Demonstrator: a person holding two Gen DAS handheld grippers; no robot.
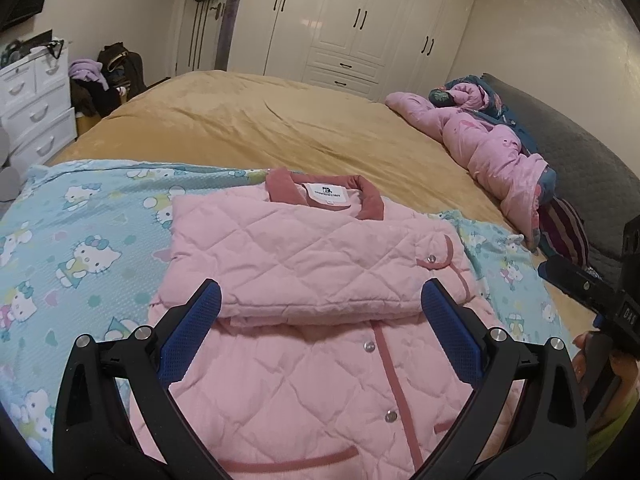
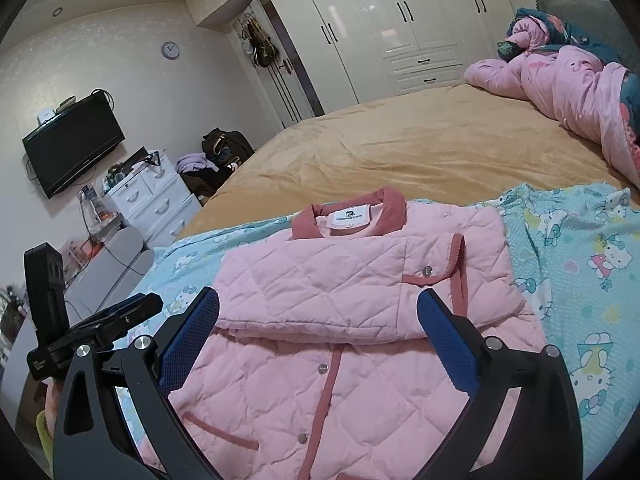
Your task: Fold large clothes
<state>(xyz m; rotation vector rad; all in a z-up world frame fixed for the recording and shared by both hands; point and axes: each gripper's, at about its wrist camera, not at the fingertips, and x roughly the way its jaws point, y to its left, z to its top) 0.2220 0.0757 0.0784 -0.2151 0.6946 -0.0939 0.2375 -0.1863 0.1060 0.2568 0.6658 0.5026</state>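
A pink quilted jacket [image 1: 312, 264] with a darker pink collar lies front-up on a blue cartoon-cat sheet [image 1: 80, 240] on the bed. Its sleeves are folded across the chest. It also shows in the right wrist view [image 2: 340, 292]. My left gripper [image 1: 320, 316] is open and empty, hovering over the jacket's lower half. My right gripper [image 2: 318, 320] is open and empty too, above the same part. The right gripper's body shows at the right edge of the left wrist view [image 1: 592, 292]. The left gripper's body shows at the left of the right wrist view [image 2: 92, 328].
The bed has a tan cover [image 1: 280, 120]. A crumpled pink duvet [image 1: 488, 140] lies by the dark headboard [image 1: 580, 152]. White drawers [image 2: 152, 196], a wall TV [image 2: 72, 144] and a clothes pile [image 2: 216, 156] stand past the bed, with white wardrobes [image 1: 360, 20] behind.
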